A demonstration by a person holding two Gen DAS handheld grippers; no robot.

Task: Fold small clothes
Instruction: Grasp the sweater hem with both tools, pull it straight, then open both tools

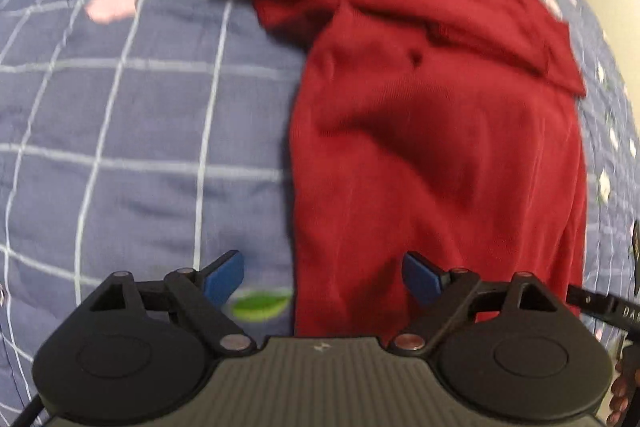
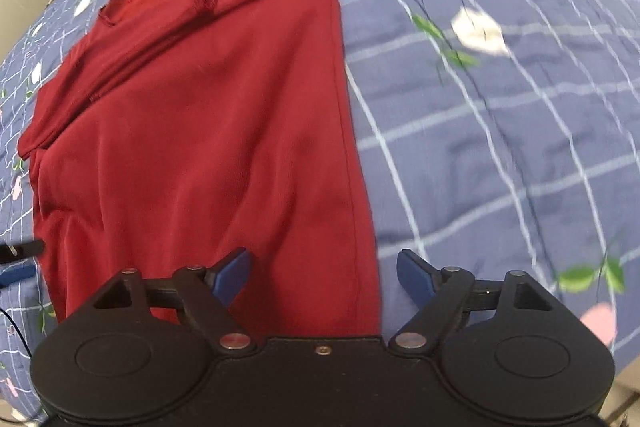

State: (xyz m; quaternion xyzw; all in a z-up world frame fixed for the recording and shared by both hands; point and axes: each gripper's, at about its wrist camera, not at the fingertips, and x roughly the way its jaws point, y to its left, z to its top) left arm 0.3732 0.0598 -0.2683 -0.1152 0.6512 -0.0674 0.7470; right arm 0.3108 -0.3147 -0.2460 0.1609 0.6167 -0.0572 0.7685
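Right wrist view: red garment (image 2: 208,131) lengthwise ahead on quilt (image 2: 500,155), side edge between spread, empty right gripper (image 2: 324,275); left gripper (image 1: 324,279) likewise.

"DA…" – cut off – on black strap (image 1: 608,307)

Your right gripper (image 2: 324,277) hangs with jaws wide apart and nothing between them, over the near right edge of the dark red long-sleeved top (image 2: 208,131) lying on the blue checked floral bedspread (image 2: 500,147).
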